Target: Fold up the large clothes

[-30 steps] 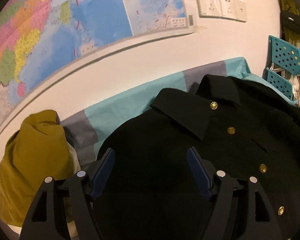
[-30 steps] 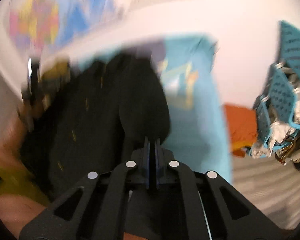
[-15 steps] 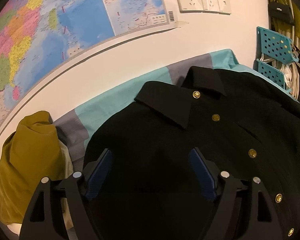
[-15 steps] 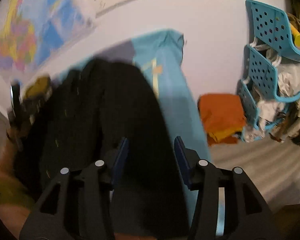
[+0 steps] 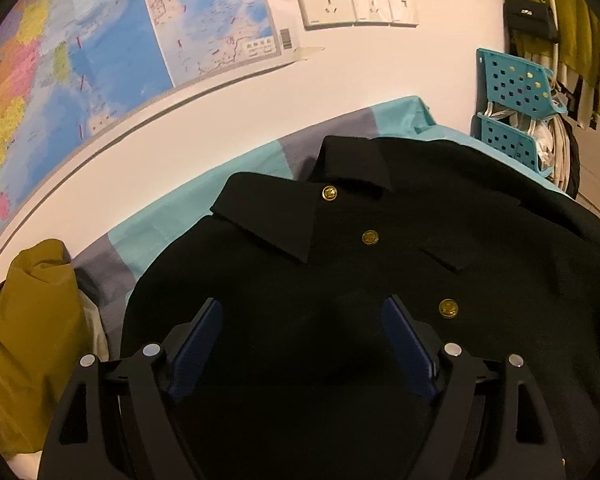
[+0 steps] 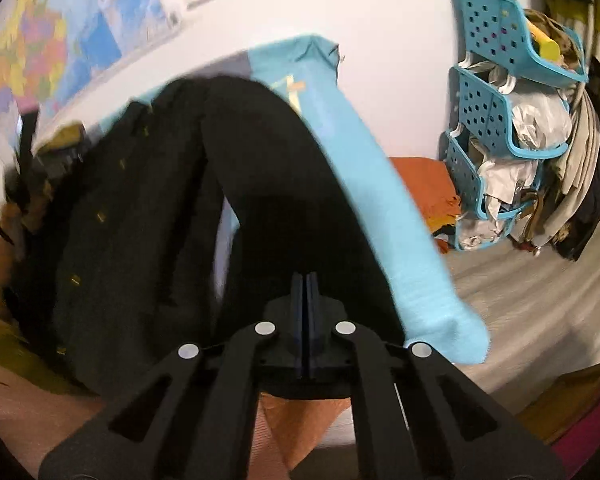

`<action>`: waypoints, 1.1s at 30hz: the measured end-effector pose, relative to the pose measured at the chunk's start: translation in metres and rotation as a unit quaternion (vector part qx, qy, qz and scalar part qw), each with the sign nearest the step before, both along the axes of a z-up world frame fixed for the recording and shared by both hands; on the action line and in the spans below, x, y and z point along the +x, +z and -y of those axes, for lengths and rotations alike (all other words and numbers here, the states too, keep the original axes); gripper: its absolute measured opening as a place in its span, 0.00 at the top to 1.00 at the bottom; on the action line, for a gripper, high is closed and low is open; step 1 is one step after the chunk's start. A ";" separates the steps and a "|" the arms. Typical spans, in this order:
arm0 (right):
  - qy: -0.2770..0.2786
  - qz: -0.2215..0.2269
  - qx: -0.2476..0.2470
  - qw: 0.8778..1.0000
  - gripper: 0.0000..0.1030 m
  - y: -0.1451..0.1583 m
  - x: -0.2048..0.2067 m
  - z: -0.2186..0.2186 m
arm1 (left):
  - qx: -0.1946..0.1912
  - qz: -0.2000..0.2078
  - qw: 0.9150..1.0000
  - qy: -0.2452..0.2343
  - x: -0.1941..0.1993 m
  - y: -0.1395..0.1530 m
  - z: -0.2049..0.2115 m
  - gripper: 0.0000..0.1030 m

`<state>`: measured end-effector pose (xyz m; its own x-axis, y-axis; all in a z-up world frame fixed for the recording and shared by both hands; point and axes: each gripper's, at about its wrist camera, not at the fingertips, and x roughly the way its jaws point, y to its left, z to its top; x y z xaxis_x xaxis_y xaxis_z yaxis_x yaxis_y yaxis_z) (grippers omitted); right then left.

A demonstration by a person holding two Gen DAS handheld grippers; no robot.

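Now the black coat (image 5: 340, 288) lies spread, collar toward the wall, on the blue-and-grey sheet (image 5: 172, 216). Fingers of the left gripper (image 5: 302, 320) stand wide apart above its chest, gripping nothing. Fingers of the right gripper (image 6: 305, 280) are pressed together over a sleeve (image 6: 296, 200); whether they pinch fabric I cannot tell.

The right tool (image 6: 307, 280), parted half a second ago, has snapped together again over the black sleeve (image 6: 300, 184); whether cloth is pinched is unclear. The left tool (image 5: 302, 312) has widened slightly; the jacket collar (image 5: 272, 220) has slid toward upper centre.
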<state>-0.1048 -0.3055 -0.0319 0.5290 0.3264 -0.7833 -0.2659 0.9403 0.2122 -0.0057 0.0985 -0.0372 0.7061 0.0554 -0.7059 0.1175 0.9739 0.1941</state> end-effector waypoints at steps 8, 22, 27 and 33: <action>-0.004 0.083 0.059 0.995 0.98 0.117 0.031 0.040 | -0.009 -0.001 1.000 -0.004 -0.002 0.001 0.001 0.21; 0.184 0.064 0.093 0.976 0.97 0.156 0.049 -0.085 | -0.044 0.017 0.995 -0.092 -0.025 0.013 0.024 0.21; 0.193 0.058 0.086 0.976 0.97 0.146 0.050 -0.100 | -0.014 0.052 0.990 -0.126 -0.049 0.017 0.045 0.20; 0.158 0.057 0.084 0.982 0.94 0.136 0.053 -0.083 | 0.003 0.069 0.988 -0.136 -0.063 0.020 0.055 0.18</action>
